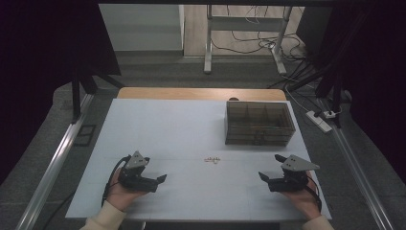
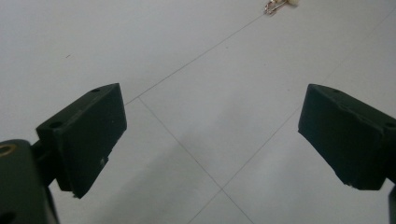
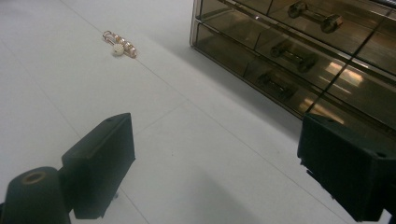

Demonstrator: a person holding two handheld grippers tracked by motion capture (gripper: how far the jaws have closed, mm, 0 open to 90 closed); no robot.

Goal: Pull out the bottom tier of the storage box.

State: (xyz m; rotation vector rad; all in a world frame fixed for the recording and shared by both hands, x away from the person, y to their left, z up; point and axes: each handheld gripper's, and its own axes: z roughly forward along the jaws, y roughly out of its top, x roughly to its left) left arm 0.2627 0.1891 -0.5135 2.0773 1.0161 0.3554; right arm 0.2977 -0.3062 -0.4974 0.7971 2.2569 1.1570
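A small pearl clip (image 1: 212, 159) lies on the white mat (image 1: 191, 129), between the two grippers and a little farther from the person. From the left gripper (image 1: 155, 180) the clip is at about 2 o'clock in the high view, well apart from it. From the right gripper (image 1: 267, 179) it is at about 10 o'clock, also well apart. Both grippers rest low over the mat, each one in a hand, and their jaws stand wide apart with nothing between them. In the right gripper view the clip (image 3: 119, 44) is at 11 o'clock, far ahead of the jaws, and the brown box (image 3: 299, 56) with drawers is at 1 o'clock. In the left gripper view the clip (image 2: 280, 4) is at 1 o'clock, at the top edge.
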